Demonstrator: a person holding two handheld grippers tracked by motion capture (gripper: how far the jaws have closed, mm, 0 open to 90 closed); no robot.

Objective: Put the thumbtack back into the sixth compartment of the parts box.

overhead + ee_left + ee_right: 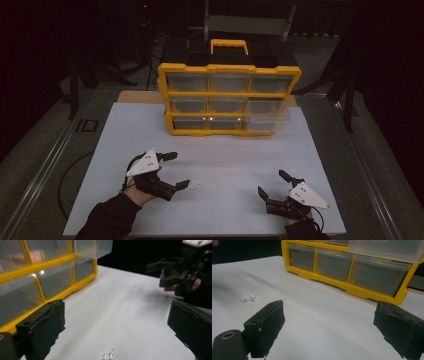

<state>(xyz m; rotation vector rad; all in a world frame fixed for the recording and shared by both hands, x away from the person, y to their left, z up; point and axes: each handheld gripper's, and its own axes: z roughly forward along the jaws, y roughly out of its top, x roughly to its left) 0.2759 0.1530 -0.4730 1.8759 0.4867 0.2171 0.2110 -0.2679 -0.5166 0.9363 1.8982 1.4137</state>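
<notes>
The left gripper [170, 170] stands wide, empty, with the small white parts [194, 185] lying just off its lower jaw tip, not yet grasped. The right gripper [271, 186] is wide and empty too, the yellow organizer [230, 100] well ahead; sorting looks barely begun

My left claw [175, 170] sits near the front left of the white worktop [225, 150], jaws spread apart and holding nothing. A small cluster of white parts [194, 185] lies just beside its lower jaw tip. My right claw [274, 186] rests well to the right of the white parts, jaws also apart and empty. The yellow organizer [229, 95] stands upright well beyond the white parts, its clear drawers facing me.
</notes>
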